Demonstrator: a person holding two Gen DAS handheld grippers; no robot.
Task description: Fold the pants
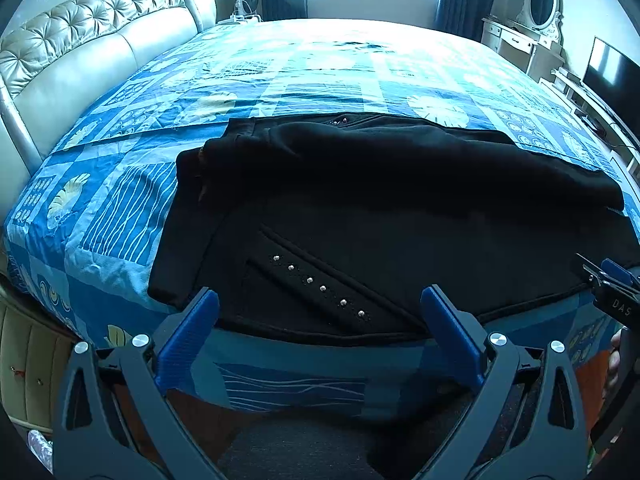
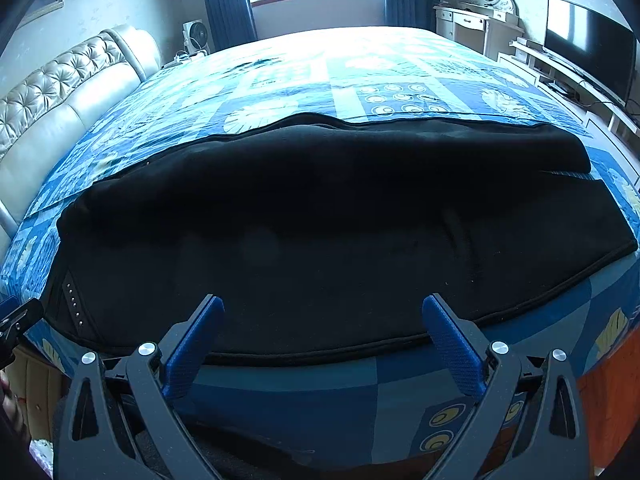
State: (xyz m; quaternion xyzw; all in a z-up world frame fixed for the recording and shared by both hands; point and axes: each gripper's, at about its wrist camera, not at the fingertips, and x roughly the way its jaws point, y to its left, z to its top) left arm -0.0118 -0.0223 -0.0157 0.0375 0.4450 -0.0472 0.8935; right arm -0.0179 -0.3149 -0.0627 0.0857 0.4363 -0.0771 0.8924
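Left tongs [image 1: 319, 300] and right tongs [image 2: 322, 308] gaped wide, empty, above black pants [image 2: 320, 220] on the bed [image 1: 320, 64].

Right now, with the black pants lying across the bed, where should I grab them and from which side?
Take the black pants by their near hem, the piped edge lying flat along the bedspread. Come in low from the bed's near side. The left gripper and the right gripper are both open, already facing that edge.
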